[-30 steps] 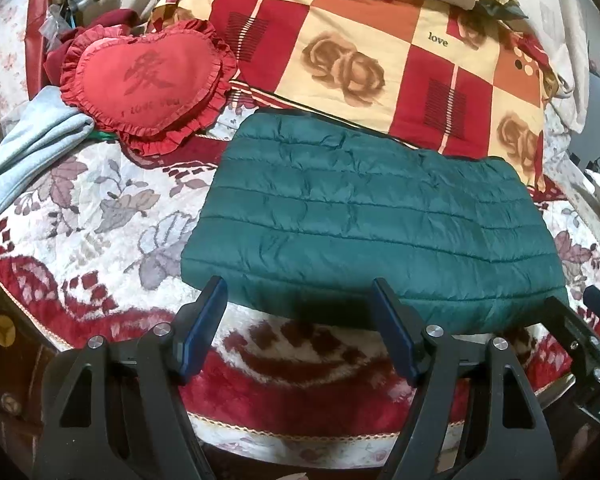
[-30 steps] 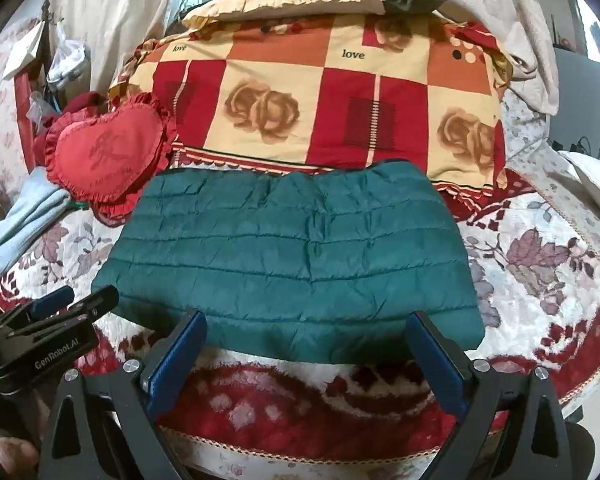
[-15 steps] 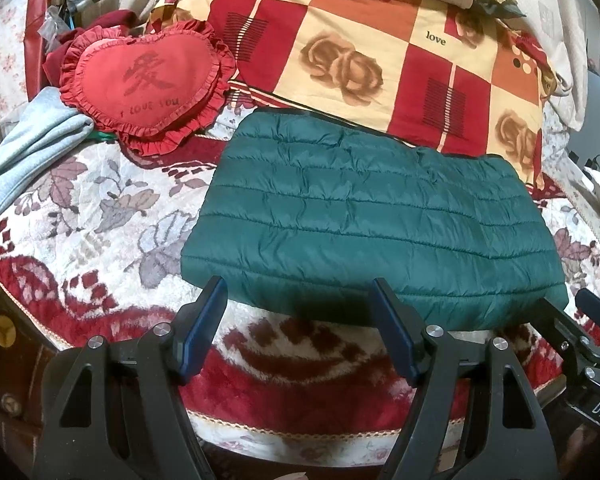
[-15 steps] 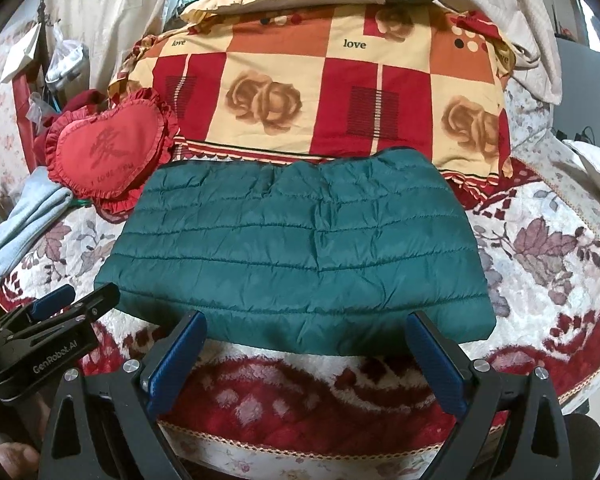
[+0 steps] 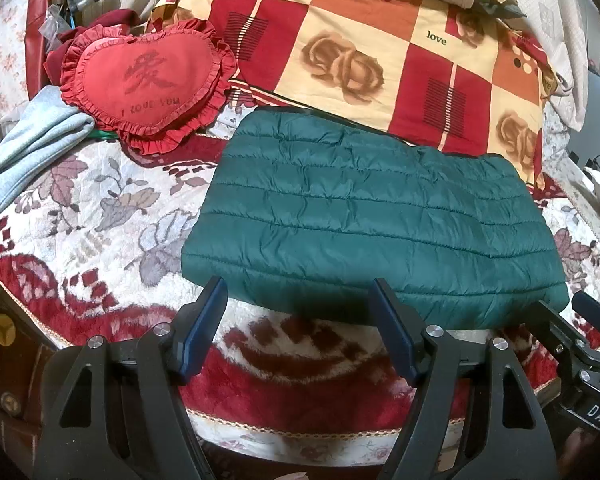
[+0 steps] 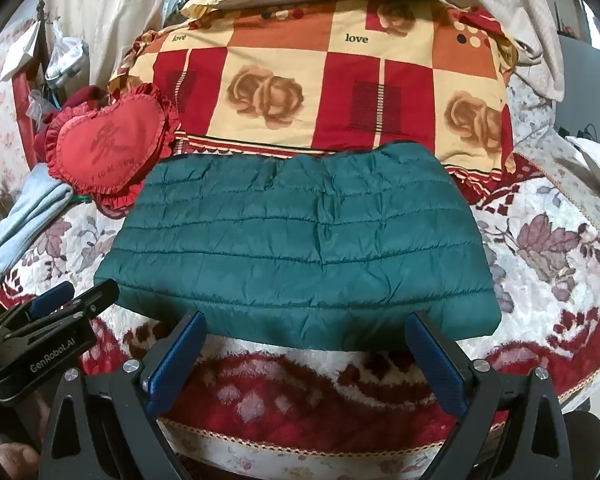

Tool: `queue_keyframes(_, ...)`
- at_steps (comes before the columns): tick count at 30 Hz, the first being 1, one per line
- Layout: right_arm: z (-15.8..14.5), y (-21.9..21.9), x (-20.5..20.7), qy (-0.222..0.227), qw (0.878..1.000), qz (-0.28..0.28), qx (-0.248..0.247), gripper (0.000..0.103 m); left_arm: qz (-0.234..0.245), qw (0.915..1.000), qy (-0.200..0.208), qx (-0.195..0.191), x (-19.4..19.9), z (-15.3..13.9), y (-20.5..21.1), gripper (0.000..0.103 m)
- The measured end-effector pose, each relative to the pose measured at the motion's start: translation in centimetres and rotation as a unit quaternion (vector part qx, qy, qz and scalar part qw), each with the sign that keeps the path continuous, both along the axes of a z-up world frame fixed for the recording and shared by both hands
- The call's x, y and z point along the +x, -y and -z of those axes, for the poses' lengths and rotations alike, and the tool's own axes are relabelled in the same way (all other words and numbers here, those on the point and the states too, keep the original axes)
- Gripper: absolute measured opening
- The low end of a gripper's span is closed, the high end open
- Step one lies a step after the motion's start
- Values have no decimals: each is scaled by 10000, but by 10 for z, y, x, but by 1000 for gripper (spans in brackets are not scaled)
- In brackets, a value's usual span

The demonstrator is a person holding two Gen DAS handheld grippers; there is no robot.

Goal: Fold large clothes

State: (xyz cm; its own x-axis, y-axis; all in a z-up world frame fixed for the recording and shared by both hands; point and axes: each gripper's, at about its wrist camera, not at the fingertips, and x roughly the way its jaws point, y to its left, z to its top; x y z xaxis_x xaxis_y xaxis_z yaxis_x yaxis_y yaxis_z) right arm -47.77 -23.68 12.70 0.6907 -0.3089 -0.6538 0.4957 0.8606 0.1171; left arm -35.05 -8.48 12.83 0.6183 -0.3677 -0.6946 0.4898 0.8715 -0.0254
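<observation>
Green quilted down jacket [image 5: 372, 220] lies folded into a flat rectangle on the floral bedspread [image 5: 88, 216], its far edge against the rose-check pillow [image 5: 360, 52], apparently so the fold holds. Left gripper [image 5: 300, 320] and right gripper [image 6: 306, 344] hang just short of its near edge, jaws wide apart and empty, touching nothing. No containers show; folding looks essentially done

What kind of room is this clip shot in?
Most likely a home bedroom: a bed under a floral blanket, a rose-patterned quilt, a heart-shaped cushion, and a folded green puffer jacket on top.
</observation>
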Motion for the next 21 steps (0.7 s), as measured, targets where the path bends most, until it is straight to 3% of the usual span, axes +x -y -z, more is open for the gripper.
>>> queue_keyframes(21, 3, 1, -1, -6, 10000, 20, 69, 98, 26, 10000, -53, 12, -2, 3, 1, 73)
